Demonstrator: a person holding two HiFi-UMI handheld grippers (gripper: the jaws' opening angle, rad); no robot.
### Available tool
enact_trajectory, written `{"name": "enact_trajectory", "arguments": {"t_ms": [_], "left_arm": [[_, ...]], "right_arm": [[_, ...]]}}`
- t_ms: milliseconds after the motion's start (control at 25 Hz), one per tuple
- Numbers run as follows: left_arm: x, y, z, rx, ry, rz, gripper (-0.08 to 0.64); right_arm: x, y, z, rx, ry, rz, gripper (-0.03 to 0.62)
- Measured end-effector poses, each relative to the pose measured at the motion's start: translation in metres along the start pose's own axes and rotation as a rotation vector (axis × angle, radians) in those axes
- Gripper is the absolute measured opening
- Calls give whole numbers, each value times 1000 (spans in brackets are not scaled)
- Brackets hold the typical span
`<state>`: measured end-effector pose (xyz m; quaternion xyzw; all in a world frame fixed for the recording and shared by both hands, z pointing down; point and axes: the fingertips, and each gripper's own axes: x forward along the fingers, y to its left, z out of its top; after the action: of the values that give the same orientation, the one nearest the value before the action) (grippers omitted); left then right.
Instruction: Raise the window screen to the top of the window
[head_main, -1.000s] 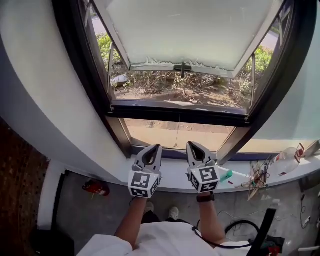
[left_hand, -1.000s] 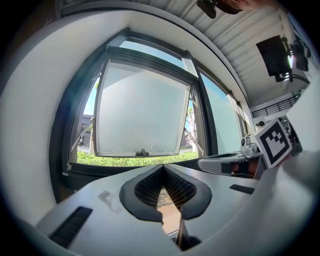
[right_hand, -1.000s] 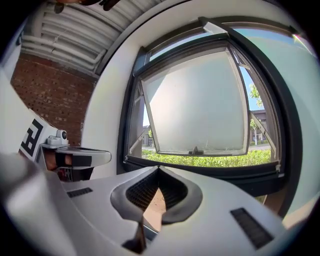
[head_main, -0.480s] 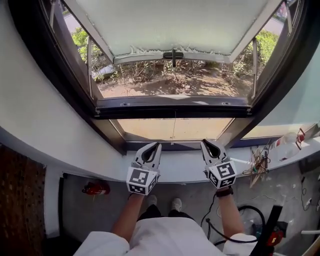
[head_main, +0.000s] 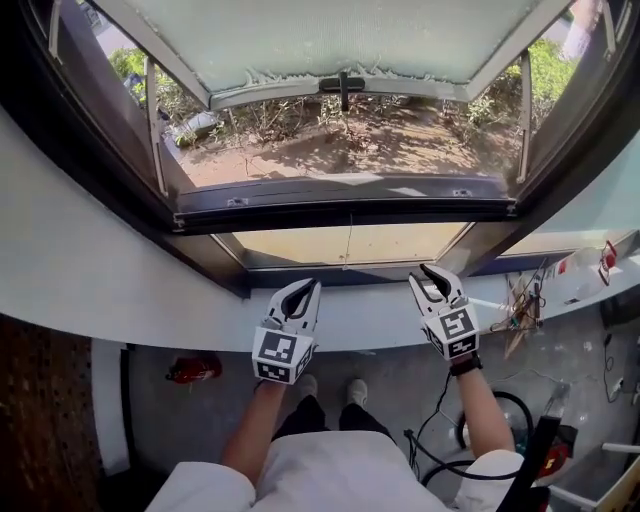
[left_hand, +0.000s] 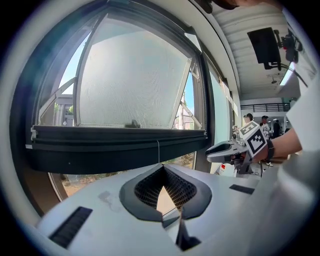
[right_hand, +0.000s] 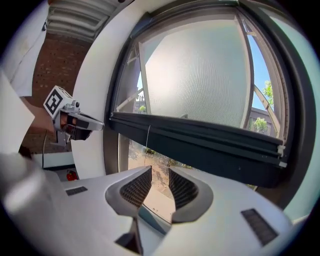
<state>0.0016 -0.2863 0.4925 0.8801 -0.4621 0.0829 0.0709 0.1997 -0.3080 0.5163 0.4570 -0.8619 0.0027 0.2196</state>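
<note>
A: Jaws?

B: Left gripper (head_main: 308, 288): jaws tip to tip, nothing in them. Right gripper (head_main: 432, 273): jaws have just been opening, now partway apart, nothing btwn the pads.

A: Where's the screen?

B: Window screen (head_main: 340, 205) shows as its dark rail (left_hand: 120, 145), above & ahead of both sets of jaws, touching neither. A thin cord (head_main: 350, 243) hangs off the rail's middle, ahead of the jaws and btwn the two grippers.

A: Which way does it run?

B: Long axis is level, side to side, crosswise to where the jaws point. Cord hangs straight down.

A: Room to move?

B: White sill (head_main: 365, 318) sits right under both jaws. There's an open gap from the jaw tips up to the rail. The grippers are side by side, well apart. Dark frame (head_main: 100, 145) is well out left of the left jaws. A slanted post (head_main: 478, 250) is just ahead-right of the right jaws. The open sash (head_main: 330, 35) w/ frosted pane is beyond the rail, tilted outward.
</note>
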Motion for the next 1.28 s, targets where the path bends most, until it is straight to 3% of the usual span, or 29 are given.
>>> {"name": "enact_trajectory", "arguments": {"t_ms": [280, 480, 800, 1280], "left_arm": [[22, 9, -28, -22, 47, -22, 2], [34, 21, -46, -43, 69, -22, 2], [42, 39, -63, -63, 92, -4, 2], [49, 57, -90, -106, 125, 11, 2]], "right_arm": [[44, 8, -34, 42, 53, 51, 149], [87, 31, -55, 78, 78, 101, 155], [157, 66, -70, 237, 58, 135, 155], [233, 87, -116, 308, 104, 65, 153]]}}
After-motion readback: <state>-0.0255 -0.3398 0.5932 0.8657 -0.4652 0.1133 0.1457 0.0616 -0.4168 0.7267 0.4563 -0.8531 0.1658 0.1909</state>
